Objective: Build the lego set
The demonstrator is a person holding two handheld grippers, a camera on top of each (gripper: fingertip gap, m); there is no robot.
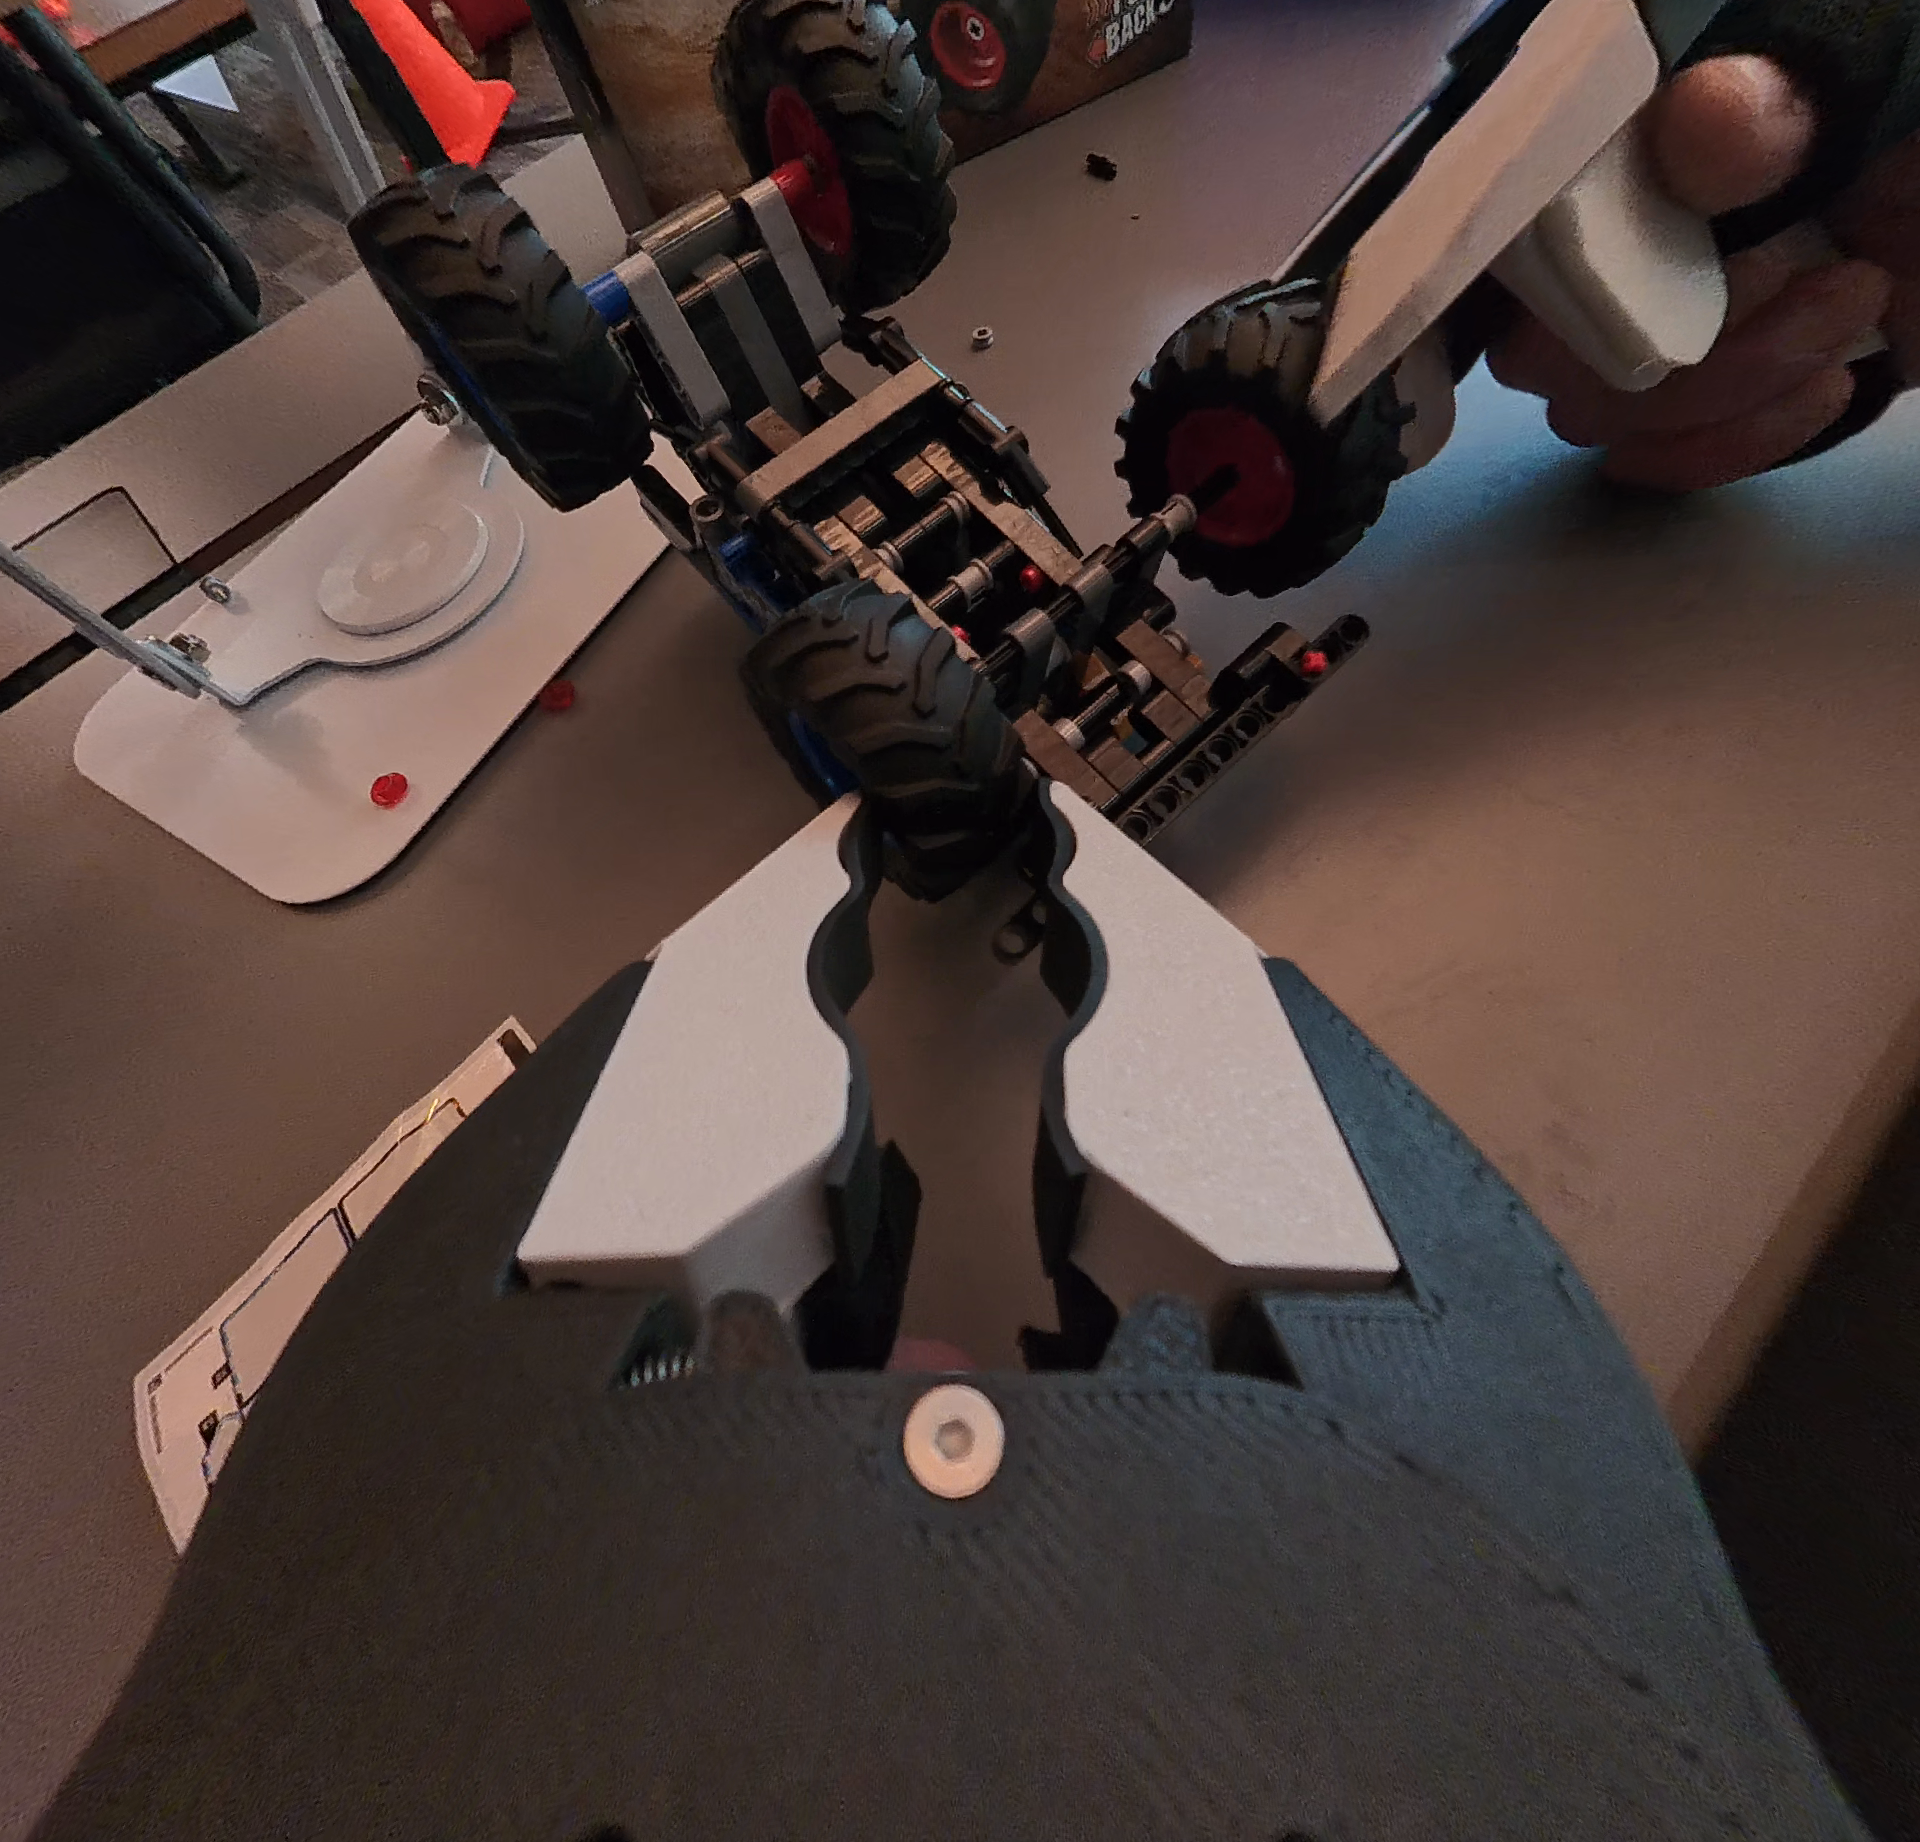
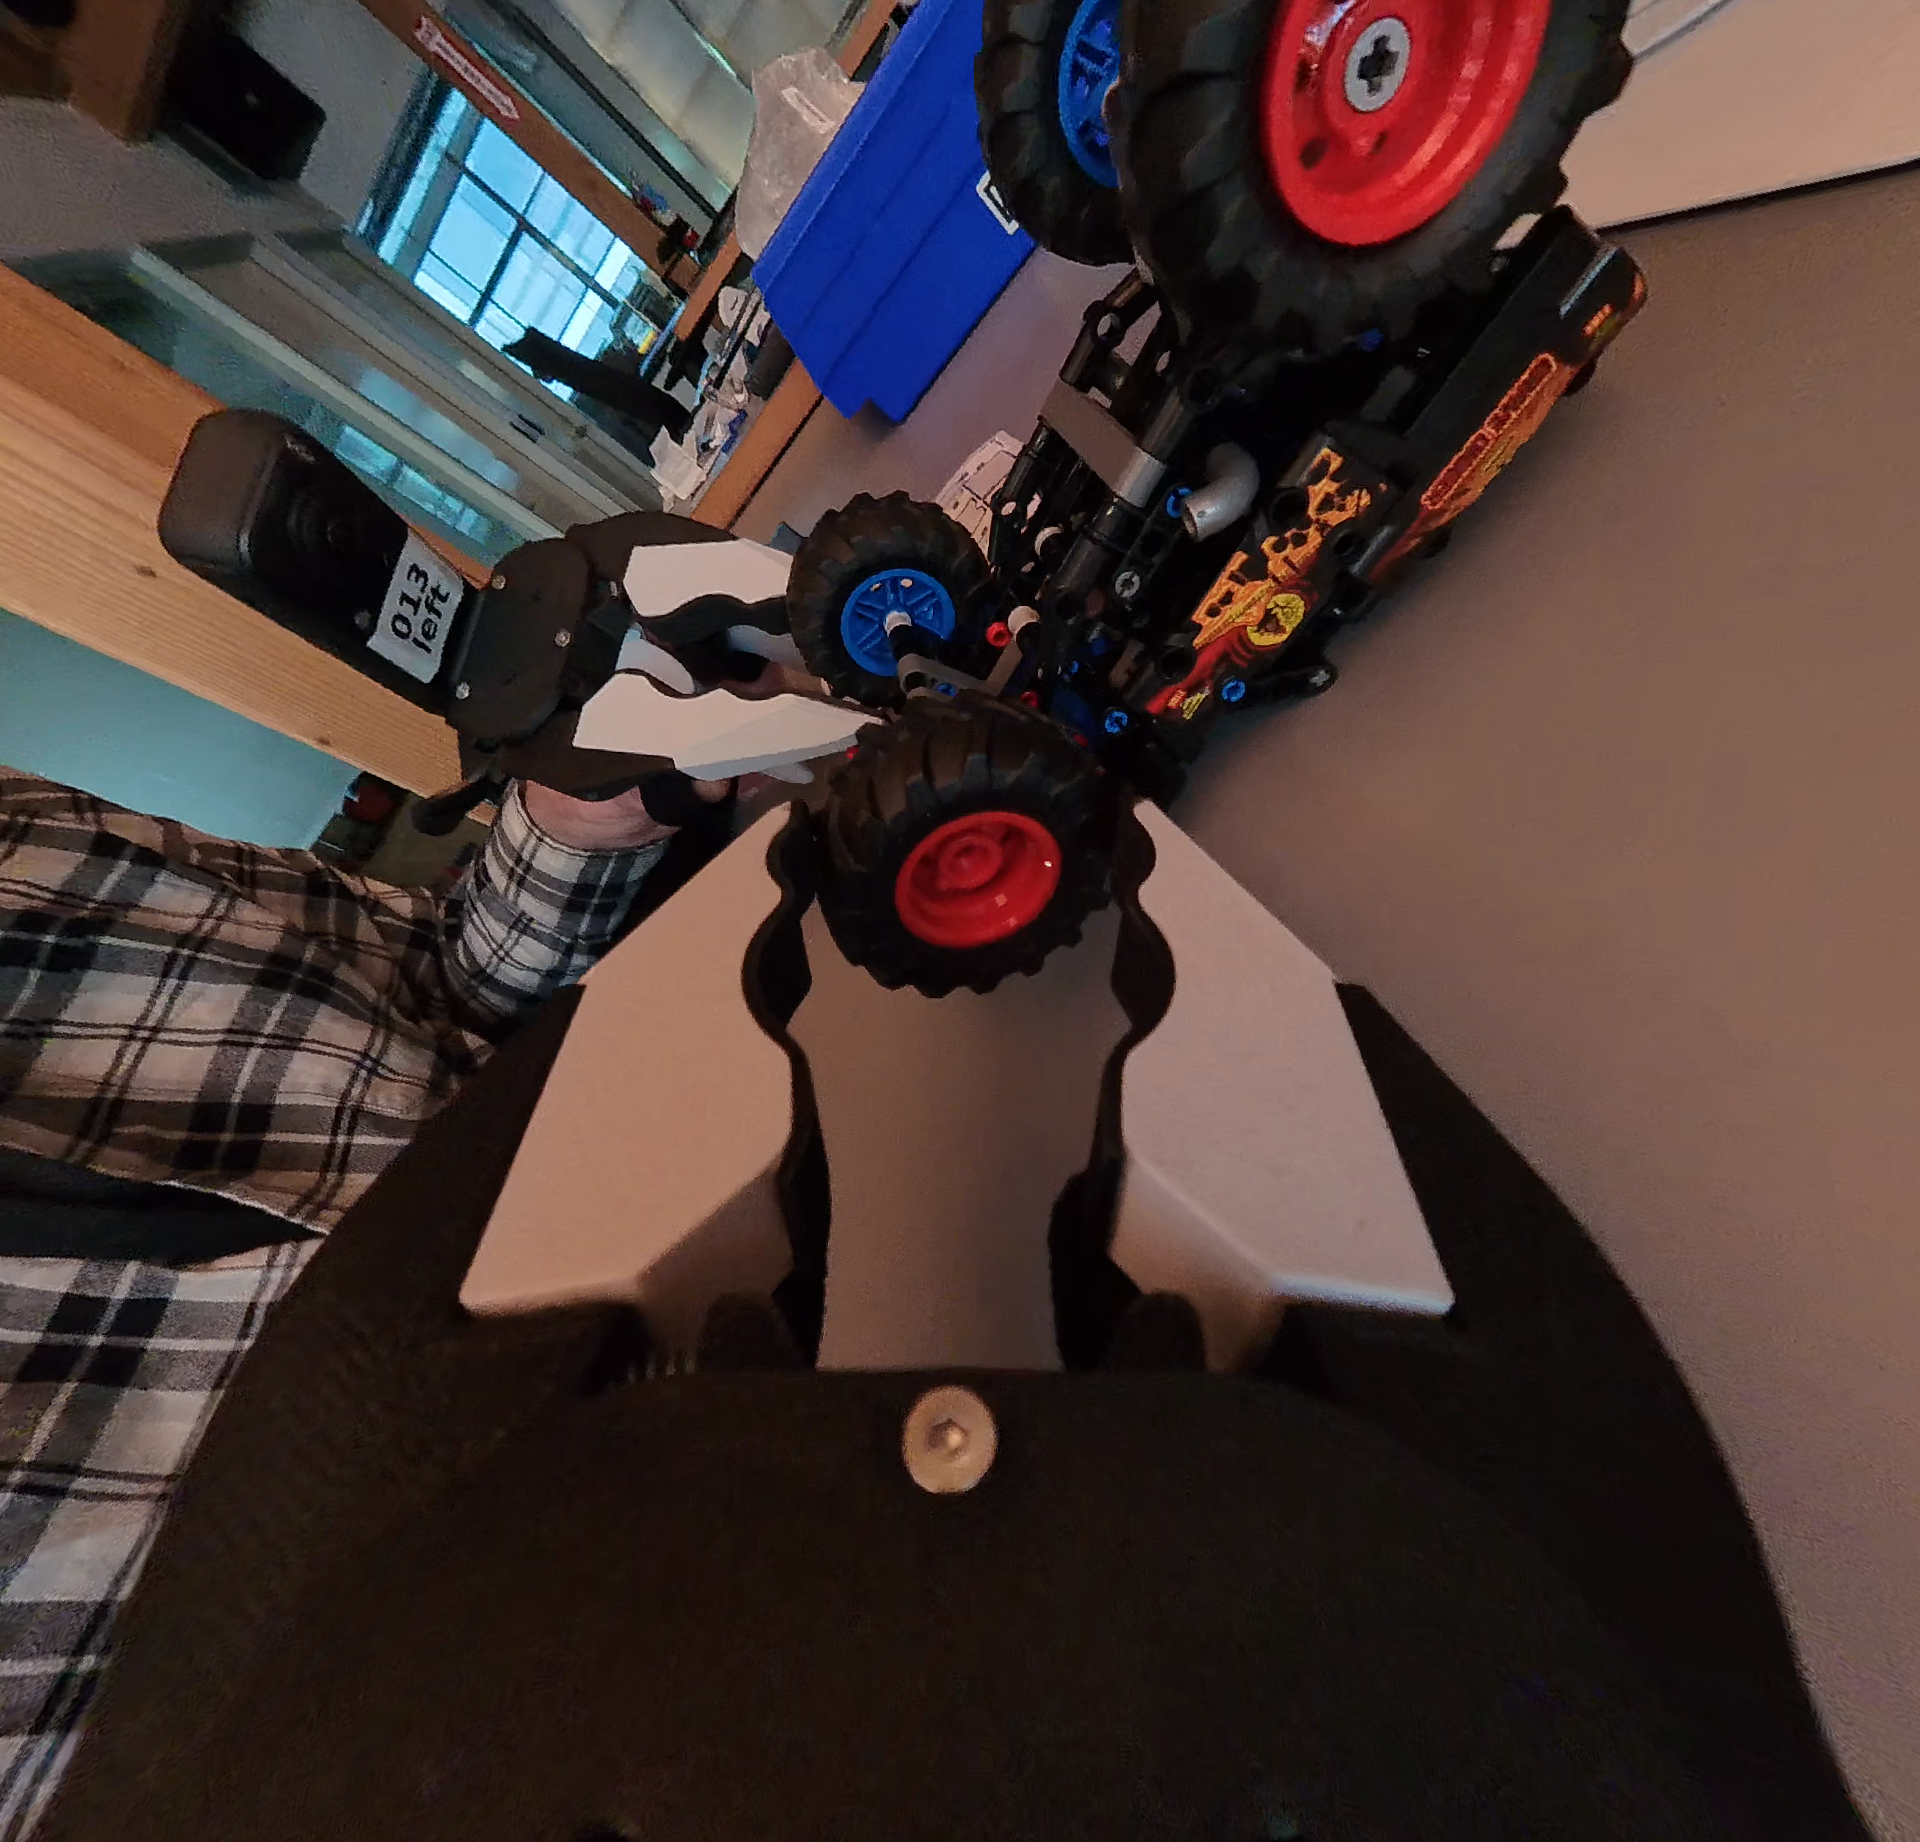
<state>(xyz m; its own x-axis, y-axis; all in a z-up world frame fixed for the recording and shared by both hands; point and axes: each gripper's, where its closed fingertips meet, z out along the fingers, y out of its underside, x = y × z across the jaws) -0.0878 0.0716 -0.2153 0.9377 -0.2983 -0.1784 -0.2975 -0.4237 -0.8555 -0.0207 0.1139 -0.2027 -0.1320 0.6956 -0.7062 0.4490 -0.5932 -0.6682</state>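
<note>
Left tongs: closed on blue-hubbed wheel | right tongs: gripped red-hubbed wheel, seemingly off its axle | toy truck: upturned on tabletop.

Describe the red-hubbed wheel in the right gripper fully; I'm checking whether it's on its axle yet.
The wheel is a knobby black rubber-looking tyre on a glossy red plastic hub. The right gripper clamps its tread between the fingers. In the left wrist view its hub faces the truck, lined up with the black axle, whose tip sits at the hub's centre hole. How far it is pushed on I cannot tell.
</note>
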